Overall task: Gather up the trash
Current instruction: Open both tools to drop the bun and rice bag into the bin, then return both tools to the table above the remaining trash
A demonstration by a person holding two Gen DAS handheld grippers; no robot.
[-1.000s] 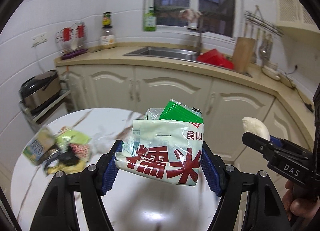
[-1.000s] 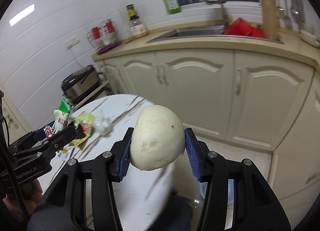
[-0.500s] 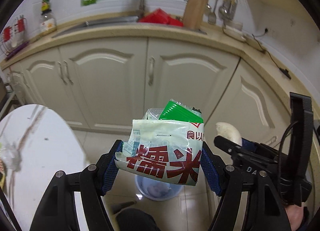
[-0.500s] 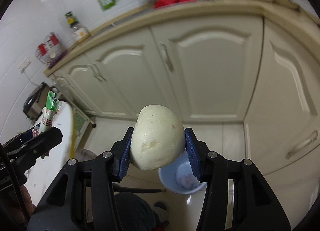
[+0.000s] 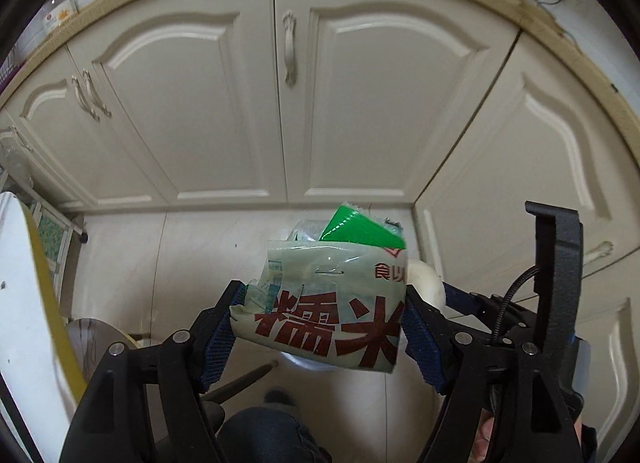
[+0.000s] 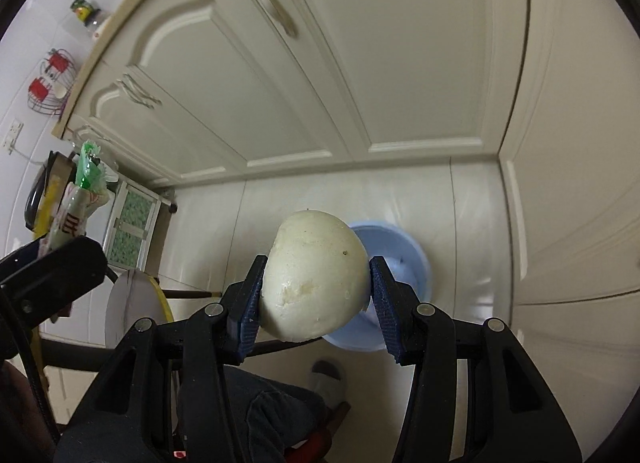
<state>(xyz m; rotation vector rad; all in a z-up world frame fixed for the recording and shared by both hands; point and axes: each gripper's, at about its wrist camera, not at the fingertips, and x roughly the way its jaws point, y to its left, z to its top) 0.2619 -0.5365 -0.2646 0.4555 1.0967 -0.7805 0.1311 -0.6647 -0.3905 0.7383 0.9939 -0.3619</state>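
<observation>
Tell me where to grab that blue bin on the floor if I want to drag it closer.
Pinch the bin by its rim on the right side, coming straight down from above. It stands upright with its mouth open, so that thin edge is exposed; the bun hides the left of the rim.

left gripper [image 5: 320,327]: black plastic arms, silver screw heads, blue ridged pads
right gripper [image 6: 316,299]: same black frame, silver screws, blue ridged pads
cable [image 5: 510,295]: black, coiled, beside an upright black bracket
clothing: dark trousers [image 6: 256,403], pale slipper [image 6: 328,379]
</observation>
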